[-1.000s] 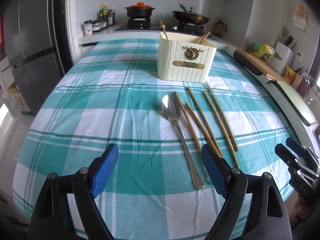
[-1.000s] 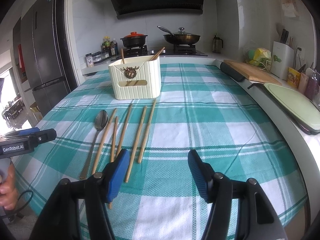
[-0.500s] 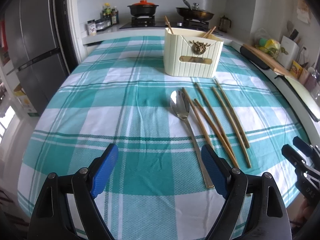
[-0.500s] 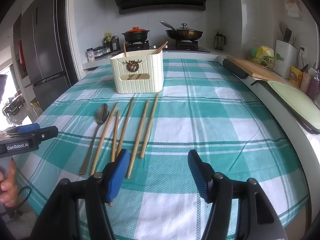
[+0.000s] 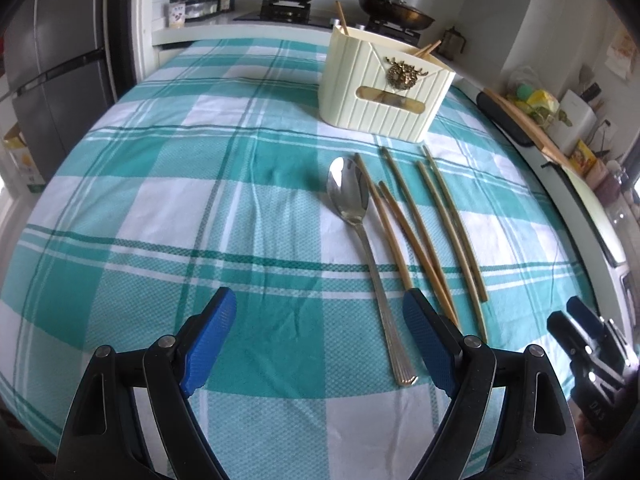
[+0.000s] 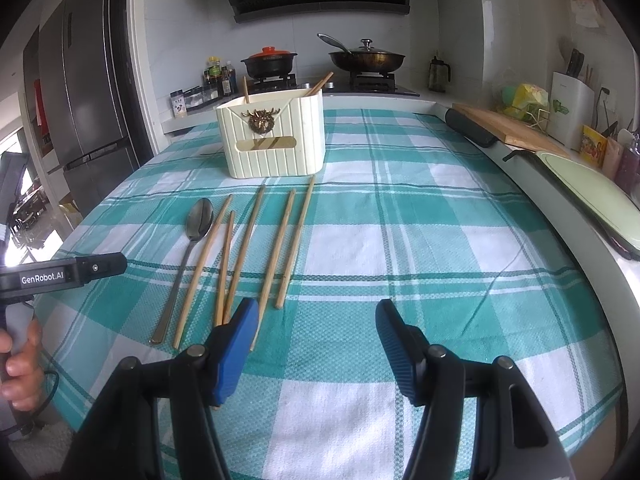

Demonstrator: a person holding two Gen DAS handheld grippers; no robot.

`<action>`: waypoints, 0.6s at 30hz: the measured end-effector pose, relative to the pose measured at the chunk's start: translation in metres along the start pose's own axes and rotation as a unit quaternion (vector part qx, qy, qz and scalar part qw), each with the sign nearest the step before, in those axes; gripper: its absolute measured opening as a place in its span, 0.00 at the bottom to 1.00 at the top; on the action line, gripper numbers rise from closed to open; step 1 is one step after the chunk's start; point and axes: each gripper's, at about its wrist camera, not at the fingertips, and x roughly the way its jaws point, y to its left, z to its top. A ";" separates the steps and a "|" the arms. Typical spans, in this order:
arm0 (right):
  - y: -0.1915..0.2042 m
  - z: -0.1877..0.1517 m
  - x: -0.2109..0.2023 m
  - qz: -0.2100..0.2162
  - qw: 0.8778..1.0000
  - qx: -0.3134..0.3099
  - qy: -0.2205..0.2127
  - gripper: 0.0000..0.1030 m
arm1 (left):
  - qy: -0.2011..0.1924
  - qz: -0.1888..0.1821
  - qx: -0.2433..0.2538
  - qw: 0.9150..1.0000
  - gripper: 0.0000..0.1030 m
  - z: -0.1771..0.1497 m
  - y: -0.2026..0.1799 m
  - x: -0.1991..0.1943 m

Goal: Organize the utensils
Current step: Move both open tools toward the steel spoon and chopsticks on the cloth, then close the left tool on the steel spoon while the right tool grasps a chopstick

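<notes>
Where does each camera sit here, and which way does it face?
Left wrist: on the left gripper, angled down at the spoon; its open blue fingers and the right gripper show.
Right wrist: on the right gripper, facing the chopsticks and stove; its open fingers, the left gripper's side and a hand show.
Shared: the cream holder, spoon, chopsticks, checked tablecloth.

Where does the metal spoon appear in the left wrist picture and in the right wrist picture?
Left wrist view: the spoon lies right of centre, leftmost of the utensils, its handle end near the right blue pad.
Right wrist view: the spoon lies at left, again leftmost, beside the chopsticks.
Shared landmark: the cream holder stands beyond the spoon's bowl.
</notes>
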 end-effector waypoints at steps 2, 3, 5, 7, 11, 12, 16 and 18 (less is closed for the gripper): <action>0.001 0.000 0.000 0.002 1.000 -0.001 0.000 0.60 | 0.002 -0.003 0.005 1.000 0.84 0.007 -0.004 0.007; 0.001 0.000 0.000 0.002 1.000 -0.002 -0.001 0.60 | 0.001 -0.001 0.009 1.000 0.84 0.011 -0.007 0.011; 0.001 0.000 0.000 0.003 1.000 -0.003 -0.003 0.60 | 0.002 0.004 0.017 1.000 0.84 0.019 -0.012 0.020; 0.000 -0.001 0.000 0.002 1.000 -0.001 -0.004 0.60 | 0.006 0.006 0.027 1.000 0.84 0.025 -0.016 0.030; -0.006 0.003 0.000 0.000 1.000 0.004 -0.003 0.60 | 0.013 0.035 0.045 0.998 0.84 0.030 -0.024 0.054; -0.008 0.008 0.002 0.002 1.000 0.004 -0.004 0.60 | 0.015 0.048 0.050 0.997 0.84 0.030 -0.025 0.060; -0.016 0.035 0.030 0.035 0.999 0.004 0.023 0.60 | 0.030 0.066 0.051 0.996 0.84 0.024 -0.022 0.075; -0.013 0.048 0.052 0.049 0.998 -0.002 0.044 0.59 | 0.023 0.073 0.058 0.995 0.84 0.023 -0.023 0.075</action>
